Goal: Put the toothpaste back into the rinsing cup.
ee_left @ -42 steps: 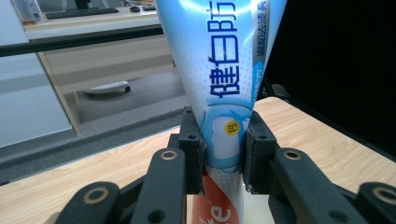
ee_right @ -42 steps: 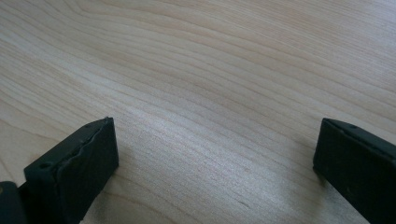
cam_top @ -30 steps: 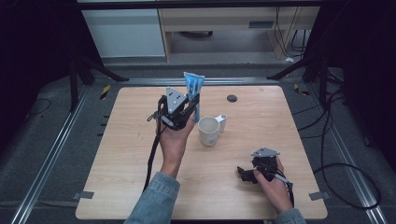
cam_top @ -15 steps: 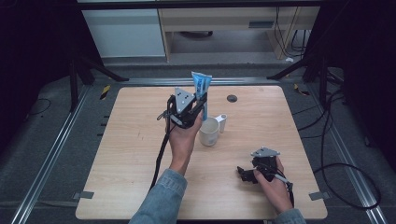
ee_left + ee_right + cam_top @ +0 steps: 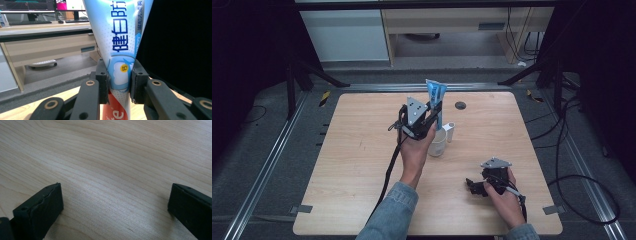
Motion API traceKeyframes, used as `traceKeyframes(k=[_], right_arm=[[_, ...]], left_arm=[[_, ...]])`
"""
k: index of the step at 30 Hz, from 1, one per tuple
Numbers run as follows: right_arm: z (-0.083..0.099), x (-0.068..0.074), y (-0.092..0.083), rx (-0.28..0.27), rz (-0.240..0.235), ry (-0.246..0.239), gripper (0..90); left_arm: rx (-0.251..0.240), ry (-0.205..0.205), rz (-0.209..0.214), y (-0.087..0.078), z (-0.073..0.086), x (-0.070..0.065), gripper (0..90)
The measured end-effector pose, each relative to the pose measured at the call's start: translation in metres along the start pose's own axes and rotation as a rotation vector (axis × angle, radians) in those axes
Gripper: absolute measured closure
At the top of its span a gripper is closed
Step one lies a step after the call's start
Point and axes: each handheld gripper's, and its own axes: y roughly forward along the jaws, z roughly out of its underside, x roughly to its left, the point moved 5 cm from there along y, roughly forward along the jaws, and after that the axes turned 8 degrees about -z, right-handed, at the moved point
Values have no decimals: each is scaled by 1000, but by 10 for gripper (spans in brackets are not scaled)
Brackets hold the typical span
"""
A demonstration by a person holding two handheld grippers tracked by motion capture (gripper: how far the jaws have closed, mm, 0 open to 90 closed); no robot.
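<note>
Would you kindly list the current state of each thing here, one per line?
Toothpaste tube: upright, clamped in the left tool, above the cup.
White cup: upright on the table.
Right tool: open, holding nothing, low over the table.

The blue and white toothpaste tube (image 5: pixel 117 37) carries large dark blue Chinese characters running down its length; two read 健 and 白, and a third above them is cut off by the frame edge. Smaller white Chinese characters run down a blue stripe along the tube's right edge, too small to read with certainty. A small round yellow badge lower on the tube holds print too tiny to make out. On the red band at the bottom, a white letter "e" shows.
</note>
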Motion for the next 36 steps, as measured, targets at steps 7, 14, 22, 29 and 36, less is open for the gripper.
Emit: traceKeyframes(k=[7, 14, 22, 29, 36], right_arm=[[0, 0, 0, 0, 1, 0, 3], [0, 0, 0, 1, 1, -2, 3], [0, 0, 0, 1, 2, -2, 3], [0, 0, 0, 1, 2, -1, 3], [0, 0, 0, 1, 2, -1, 3]], left_arm=[[1, -4, -13, 4, 10, 1, 725], [1, -7, -15, 9, 21, 1, 725], [1, -13, -16, 10, 28, 0, 726], [18, -10, -15, 13, 38, -2, 726], [35, -10, -15, 16, 51, -2, 725]])
